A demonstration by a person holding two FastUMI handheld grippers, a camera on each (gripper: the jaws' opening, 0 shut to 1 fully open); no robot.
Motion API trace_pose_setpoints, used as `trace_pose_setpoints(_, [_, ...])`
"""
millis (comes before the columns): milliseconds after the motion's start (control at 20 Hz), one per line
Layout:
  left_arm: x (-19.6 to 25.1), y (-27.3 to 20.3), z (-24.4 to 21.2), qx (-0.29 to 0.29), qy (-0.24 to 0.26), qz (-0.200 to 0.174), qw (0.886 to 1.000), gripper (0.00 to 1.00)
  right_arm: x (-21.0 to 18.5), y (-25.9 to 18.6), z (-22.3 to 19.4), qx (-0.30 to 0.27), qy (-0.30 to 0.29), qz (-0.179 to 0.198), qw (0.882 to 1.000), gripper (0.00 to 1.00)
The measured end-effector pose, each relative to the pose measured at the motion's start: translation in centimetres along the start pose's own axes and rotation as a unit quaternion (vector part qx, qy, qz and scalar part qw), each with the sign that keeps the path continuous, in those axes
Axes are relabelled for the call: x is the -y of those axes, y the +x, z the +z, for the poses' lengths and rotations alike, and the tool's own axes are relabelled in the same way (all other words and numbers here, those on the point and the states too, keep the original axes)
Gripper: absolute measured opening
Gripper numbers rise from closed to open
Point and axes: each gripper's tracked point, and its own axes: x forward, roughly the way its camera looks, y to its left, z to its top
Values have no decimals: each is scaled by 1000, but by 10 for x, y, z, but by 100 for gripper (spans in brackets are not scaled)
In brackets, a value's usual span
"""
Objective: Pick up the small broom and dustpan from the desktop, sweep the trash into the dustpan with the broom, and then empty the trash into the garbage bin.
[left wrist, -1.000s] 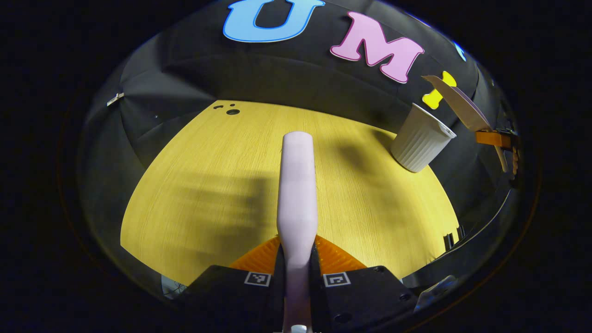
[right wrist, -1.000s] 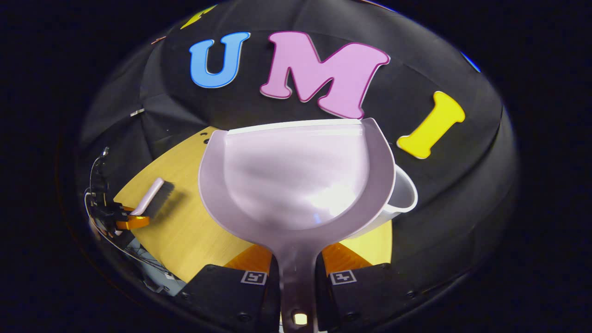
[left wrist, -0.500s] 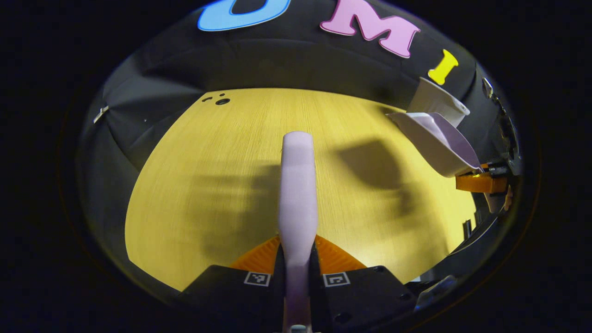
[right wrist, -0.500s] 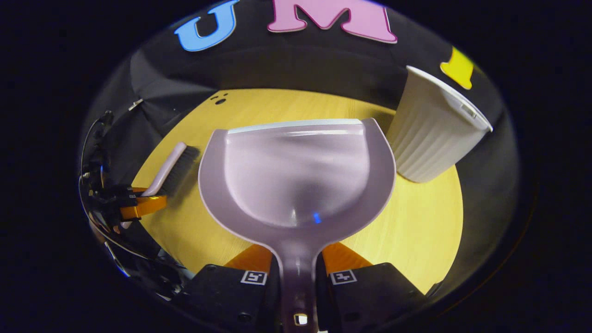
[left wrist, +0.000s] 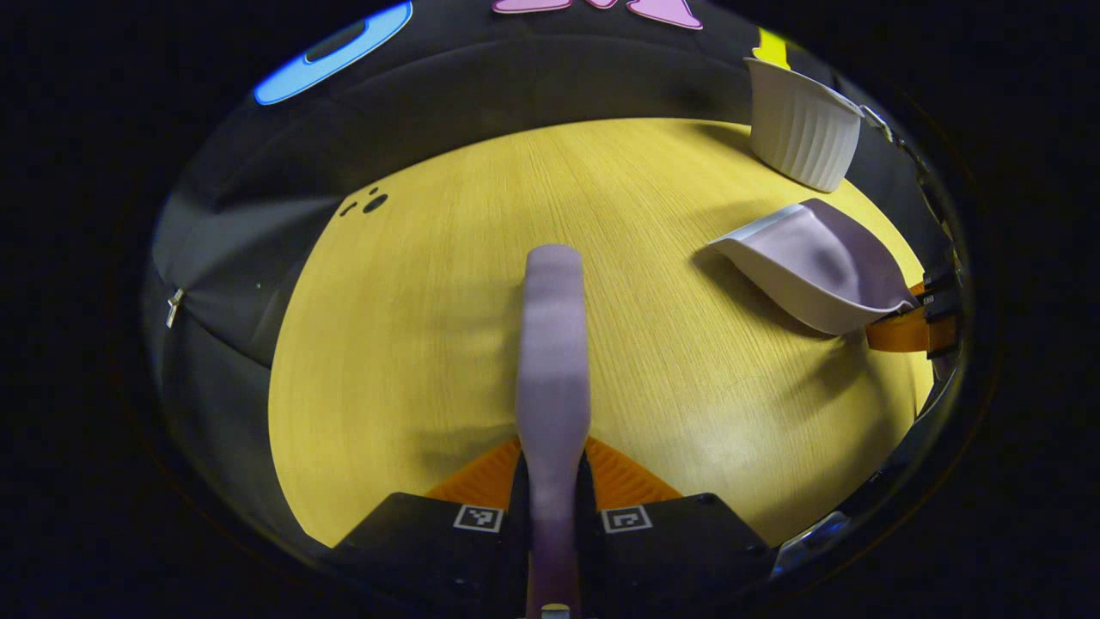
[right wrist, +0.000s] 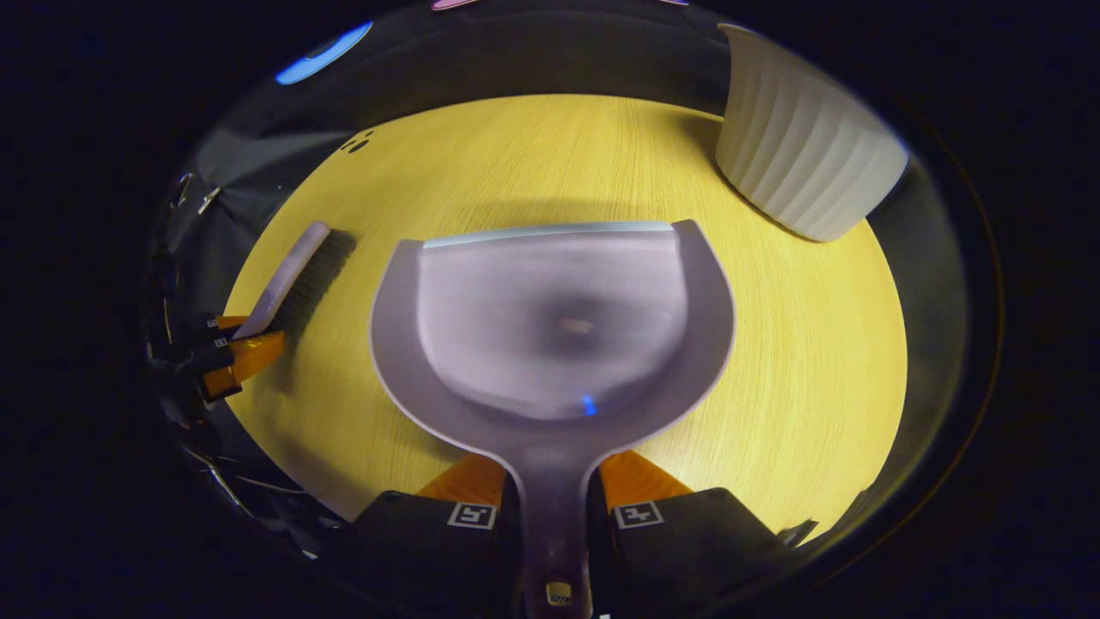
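In the left gripper view my left gripper is shut on the pale lilac broom, whose back points forward over the yellow desktop. Its bristles are hidden beneath it. In the right gripper view my right gripper is shut on the handle of the lilac dustpan, held low over the desk with its lip forward. The pan looks empty. The dustpan shows at the right of the left gripper view, the broom with dark bristles at the left of the right gripper view.
A white ribbed garbage bin stands at the far right of the desk, also visible as the bin in the left gripper view. Small dark holes mark the desk's far left. Black cloth walls surround the desk.
Both grippers have dropped and tipped down toward the desktop. The dustpan has come away from the bin and now sits low over the desk; the broom has lowered too.
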Motion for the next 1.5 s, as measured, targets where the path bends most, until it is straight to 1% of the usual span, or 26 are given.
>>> trace_pose_setpoints(50, [2, -2, -1, -3, -5, -2, 1000, 26, -2, -1, 1, -5, 2, -1, 1000, 35])
trace_pose_setpoints(150, [2, -4, -1, -13, -9, 0, 1000, 28, -4, -4, 1, -4, -8, -5, 1000, 36])
trace_pose_setpoints(200, [2, -2, -4, -13, -11, 3, 1000, 30, -9, -5, 3, -5, -10, 1, 1000, 36])
trace_pose_setpoints(250, [1, -2, -4, -10, -13, 4, 1000, 29, -13, -4, -1, -4, -7, 11, 1000, 37])
trace_pose_setpoints(300, [0, -4, -2, -1, -14, 8, 1000, 31, -18, -6, -2, 2, -4, 21, 1000, 32])
trace_pose_setpoints(350, [0, -11, 4, 20, -14, 13, 1000, 40, -22, -10, -1, 7, -3, 31, 1000, 57])
trace_pose_setpoints(400, [3, -18, 11, 38, -18, 9, 999, 47, -23, -14, 1, 13, -2, 33, 999, 70])
trace_pose_setpoints(450, [4, -26, 16, 52, -24, 8, 998, 73, -24, -19, 4, 21, -1, 30, 999, 85])
trace_pose_setpoints(500, [8, -44, 25, 84, -38, 5, 996, 100, -22, -29, 7, 38, 0, 22, 999, 99])
trace_pose_setpoints(600, [10, -69, 38, 126, -55, 3, 991, 98, -19, -49, 15, 69, 10, 9, 998, 99])
trace_pose_setpoints(650, [10, -91, 48, 163, -70, 2, 984, 98, -18, -67, 23, 99, 20, 4, 995, 99])
trace_pose_setpoints(700, [11, -122, 57, 209, -88, 0, 974, 98, -15, -95, 39, 145, 29, -5, 989, 99])
trace_pose_setpoints(750, [10, -150, 63, 248, -104, 0, 963, 98, -13, -115, 49, 183, 31, -15, 983, 99])
trace_pose_setpoints(800, [6, -171, 66, 275, -115, 2, 955, 98, -9, -142, 58, 223, 30, -24, 974, 99])
trace_pose_setpoints(850, [1, -197, 67, 306, -128, 8, 943, 98, -10, -158, 63, 250, 28, -30, 967, 100])
trace_pose_setpoints(1000, [-5, -252, 58, 369, -146, 32, 917, 98, -14, -214, 71, 328, 20, -32, 944, 100])
trace_pose_setpoints(1050, [-5, -279, 50, 396, -148, 46, 905, 98, -17, -240, 64, 361, 16, -31, 932, 99])
trace_pose_setpoints(1100, [-3, -293, 44, 408, -146, 54, 900, 98, -20, -255, 61, 378, 14, -29, 925, 99])
trace_pose_setpoints(1150, [-1, -306, 37, 421, -142, 66, 894, 98, -20, -274, 51, 400, 10, -38, 916, 99])
trace_pose_setpoints(1200, [4, -321, 25, 433, -138, 75, 887, 98, -16, -280, 43, 407, 8, -49, 912, 99])
trace_pose_setpoints(1250, [9, -332, 16, 439, -139, 82, 884, 97, -17, -284, 38, 411, 5, -54, 910, 99])
trace_pose_setpoints(1300, [18, -338, 7, 442, -141, 82, 882, 97, -19, -288, 24, 413, 7, -56, 909, 99])
trace_pose_setpoints(1350, [31, -338, -2, 441, -143, 74, 883, 98, -21, -289, 15, 411, 10, -53, 910, 99])
trace_pose_setpoints(1450, [52, -328, -21, 421, -161, 49, 891, 97, -26, -286, -4, 402, 25, -37, 914, 99])
trace_pose_setpoints(1500, [58, -325, -25, 414, -169, 37, 894, 98, -27, -285, -9, 399, 29, -34, 916, 99])
